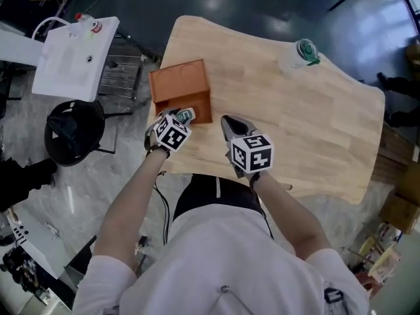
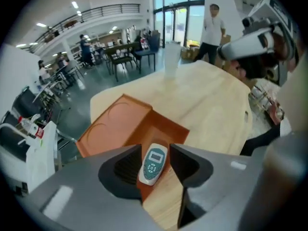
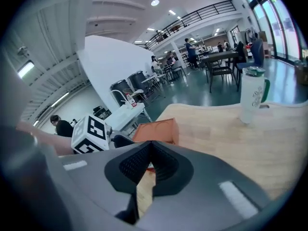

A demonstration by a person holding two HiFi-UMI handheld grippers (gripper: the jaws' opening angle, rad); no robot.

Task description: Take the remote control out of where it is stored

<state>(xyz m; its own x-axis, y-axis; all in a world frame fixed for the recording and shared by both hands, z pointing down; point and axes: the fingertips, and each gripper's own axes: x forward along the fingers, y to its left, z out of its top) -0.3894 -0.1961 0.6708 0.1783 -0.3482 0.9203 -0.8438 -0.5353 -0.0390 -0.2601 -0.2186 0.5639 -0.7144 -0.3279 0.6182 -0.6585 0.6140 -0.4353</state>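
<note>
Two tongs over table (image 1: 315,117). My L tongs (image 2: 155,152) open w/ jaws either side of remote (image 2: 153,164), not clamped. Remote lies in open orange box (image 2: 115,124). My R tongs (image 3: 150,147) closed, empty, just beside L.
</note>
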